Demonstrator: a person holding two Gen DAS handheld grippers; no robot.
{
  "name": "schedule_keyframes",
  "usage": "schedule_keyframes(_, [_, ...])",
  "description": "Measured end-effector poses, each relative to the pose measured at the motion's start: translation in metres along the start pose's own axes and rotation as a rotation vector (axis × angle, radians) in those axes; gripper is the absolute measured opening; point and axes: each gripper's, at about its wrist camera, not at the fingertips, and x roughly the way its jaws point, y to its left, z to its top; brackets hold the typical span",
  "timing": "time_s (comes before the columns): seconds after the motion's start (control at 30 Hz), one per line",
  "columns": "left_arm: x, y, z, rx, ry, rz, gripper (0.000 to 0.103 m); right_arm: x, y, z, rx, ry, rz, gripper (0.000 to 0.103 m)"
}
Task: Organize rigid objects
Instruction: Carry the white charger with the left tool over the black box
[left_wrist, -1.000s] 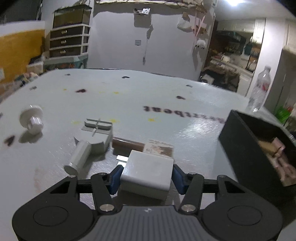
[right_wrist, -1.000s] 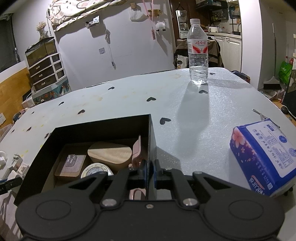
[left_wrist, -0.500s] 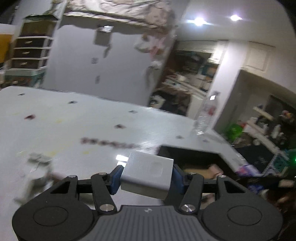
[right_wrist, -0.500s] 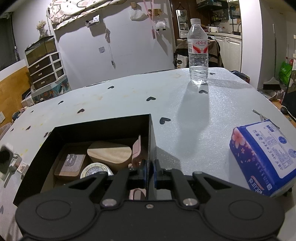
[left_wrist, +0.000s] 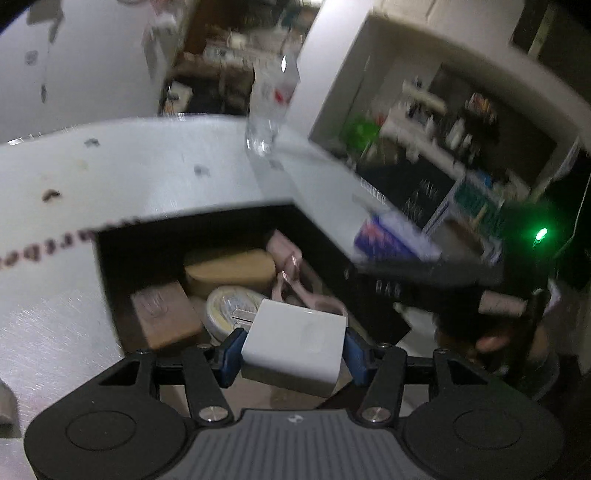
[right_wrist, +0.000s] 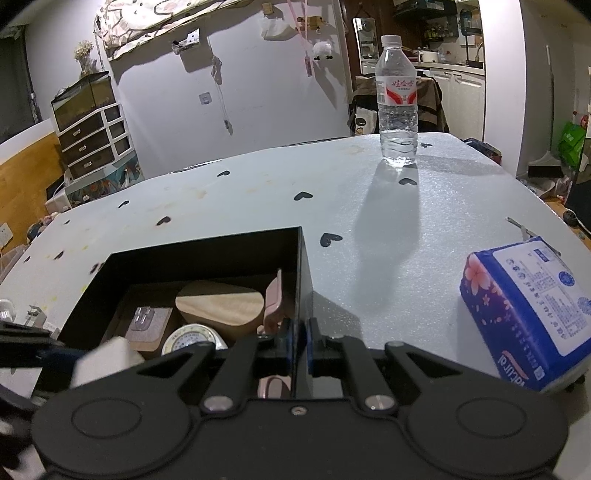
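The left gripper has a white, square-edged plastic block pinched between its blue pads, one pad on each flat side, and it hangs over the near edge of the open black rectangular box. That is the place for a release: the block is above the box's inside, not yet down among the contents.

Across the way, the right gripper has its fingers pressed together on the thin right wall of the black box, one inside, one outside. It looks like a steadying hold, judging by the clamp on the rim, so the light box won't slide on the pale heart-printed table when something lands in it.

The box is already busy. A rounded light-wood piece lies at the back, a pink plastic clip stands against the right wall, a round tin with a printed lid sits in front, and a brown square pad with a clear hook takes the left. The white block hangs over the tin, where the floor is taken.

Outside the box, a clear water bottle stands far back, well apart, and a blue tissue pack lies to the right.

The left view is smeared, so small details there are hard to call.
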Motion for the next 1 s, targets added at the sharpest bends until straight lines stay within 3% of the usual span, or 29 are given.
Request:
schedule_keyframes(0.4, [0.042,0.013,0.012,-0.202,0.212,0.03,0.055,0.0,-0.003,0.0,0.018,0.0,0.014,0.009])
schedule_keyframes(0.47, [0.042,0.015,0.013,-0.249,0.212,0.022,0.058,0.0,-0.004,0.0,0.023,0.0,0.018,0.009])
schedule_keyframes(0.53, [0.042,0.015,0.014,-0.272,0.209,-0.009,0.069,0.0,-0.005,0.0,0.027,0.0,0.022,0.009])
schedule_keyframes(0.57, [0.04,0.013,0.014,-0.267,0.203,-0.009,0.07,0.0,-0.005,0.0,0.027,0.0,0.023,0.009])
schedule_keyframes(0.87, [0.035,0.012,0.01,-0.28,0.215,-0.036,0.068,0.0,-0.005,0.001,0.028,0.0,0.025,0.009])
schedule_keyframes(1.0, [0.029,0.019,0.008,-0.331,0.215,-0.076,0.067,0.0,-0.005,0.001,0.028,0.0,0.024,0.009])
